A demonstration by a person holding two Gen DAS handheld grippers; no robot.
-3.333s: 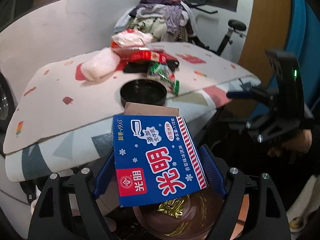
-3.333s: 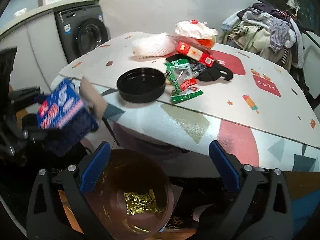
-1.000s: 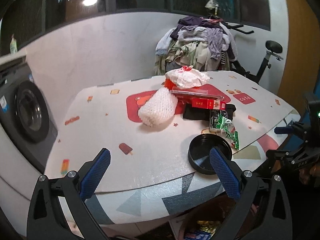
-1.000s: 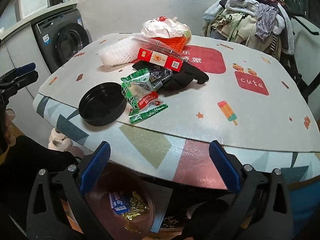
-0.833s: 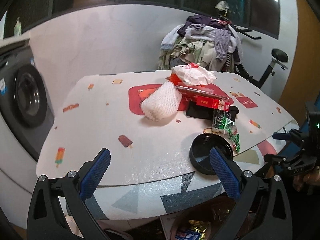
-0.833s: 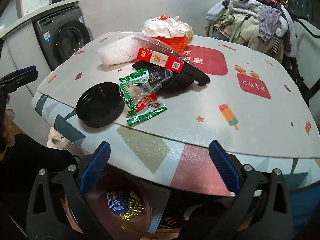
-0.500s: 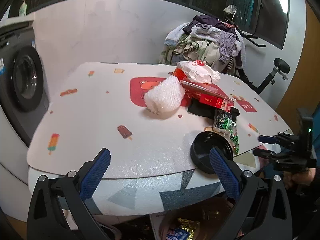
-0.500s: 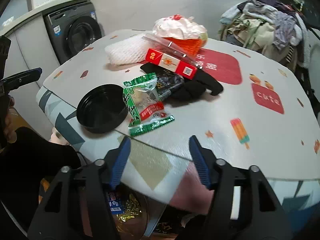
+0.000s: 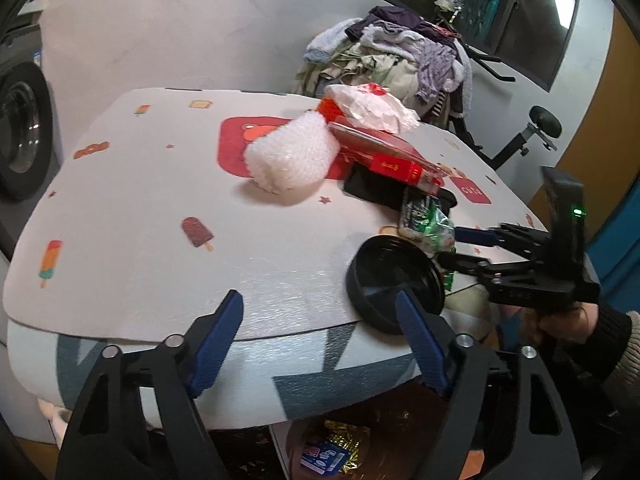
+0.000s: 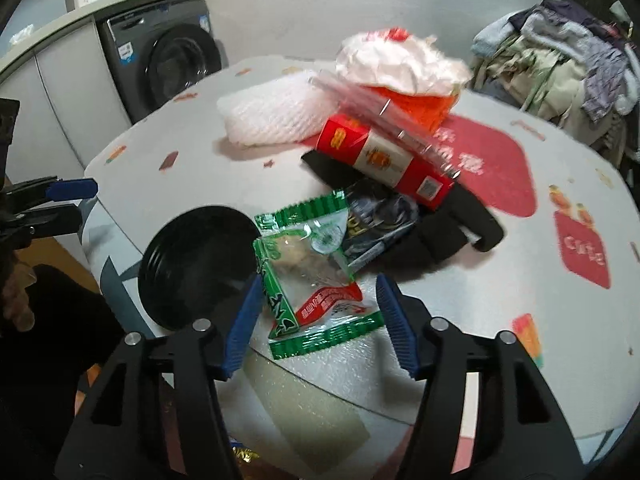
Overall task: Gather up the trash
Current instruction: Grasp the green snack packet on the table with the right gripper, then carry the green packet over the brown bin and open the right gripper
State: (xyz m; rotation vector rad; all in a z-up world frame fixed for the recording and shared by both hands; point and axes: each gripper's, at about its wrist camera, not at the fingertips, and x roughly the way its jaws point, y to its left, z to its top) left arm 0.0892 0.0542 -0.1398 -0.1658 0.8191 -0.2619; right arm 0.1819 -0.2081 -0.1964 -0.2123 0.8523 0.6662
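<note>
The right gripper point(image 10: 318, 318), jaws apart, is straddling the green snack wrapper point(image 10: 310, 276) at the table point(image 10: 520, 280) edge beside the black lid point(image 10: 200, 266); judging by this, pinching it comes next. The left gripper point(image 9: 320, 344) is hanging spread and empty. Below, the trash bin point(image 9: 332, 456) is mostly hidden; motion blur is smearing the wrapper's print.

Left gripper point(image 9: 320, 344): jaws parted wide, nothing between them; blue pads facing inward; level, pointing far.
Right gripper point(image 10: 316, 320): jaws parted, narrower than the left's; blue pads point(image 10: 394, 320) facing inward; level.
Right gripper, seen from the left wrist view: at the right of the scene, fingers pointing left.
Right hand point(image 9: 560, 320): wrapped round the gripper's handle; dark cuff at the wrist.
</note>
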